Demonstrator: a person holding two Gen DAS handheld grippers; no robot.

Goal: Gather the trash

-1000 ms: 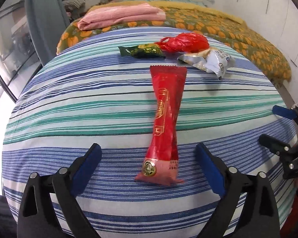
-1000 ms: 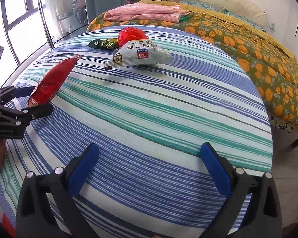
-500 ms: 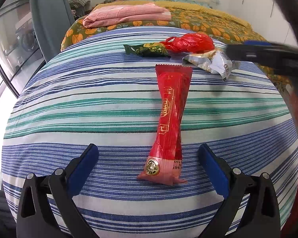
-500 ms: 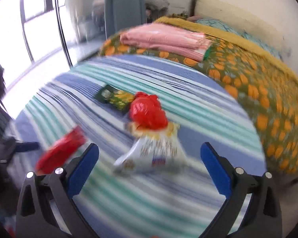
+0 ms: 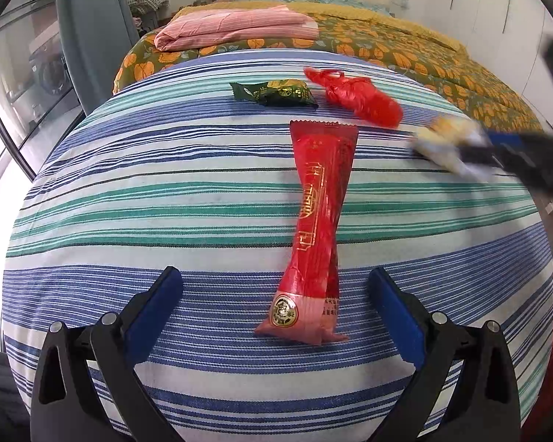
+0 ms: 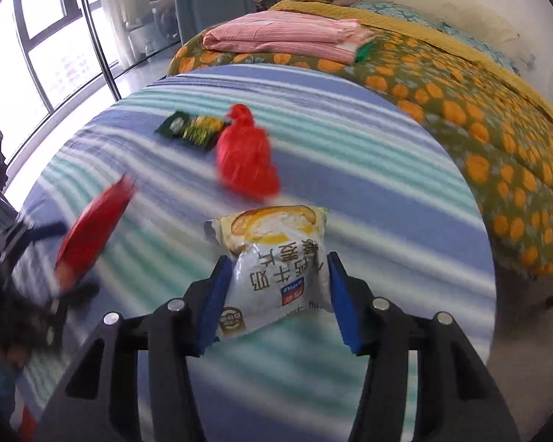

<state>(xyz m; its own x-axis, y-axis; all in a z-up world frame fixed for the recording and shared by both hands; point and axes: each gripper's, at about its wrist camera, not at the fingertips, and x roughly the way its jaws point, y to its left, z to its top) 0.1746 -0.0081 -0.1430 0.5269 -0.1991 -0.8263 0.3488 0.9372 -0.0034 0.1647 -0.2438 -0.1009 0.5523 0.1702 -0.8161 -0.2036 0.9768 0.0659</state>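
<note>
Several pieces of trash lie on a blue, green and white striped sheet (image 5: 166, 191). A long red wrapper (image 5: 320, 213) (image 6: 92, 228) lies lengthwise, its near end between the fingers of my open left gripper (image 5: 275, 280). Behind it are a dark green packet (image 5: 276, 92) (image 6: 191, 129) and a crumpled red plastic bag (image 5: 361, 97) (image 6: 247, 158). My right gripper (image 6: 278, 269) has its jaws closing on a white snack packet (image 6: 276, 269), both blue pads against its sides. In the left wrist view that gripper (image 5: 497, 151) and the packet (image 5: 438, 143) are a blur at the right.
A folded pink striped cloth (image 5: 236, 27) (image 6: 284, 37) lies on an orange-flowered bedcover (image 5: 424, 59) behind the striped sheet. A tall window (image 6: 44, 37) and a grey curtain stand at the left. A white wall runs along the right.
My right gripper swept in from the right over the white packet and narrowed from wide open onto it; the packet has shifted right of the red bag. The left gripper stayed put.
</note>
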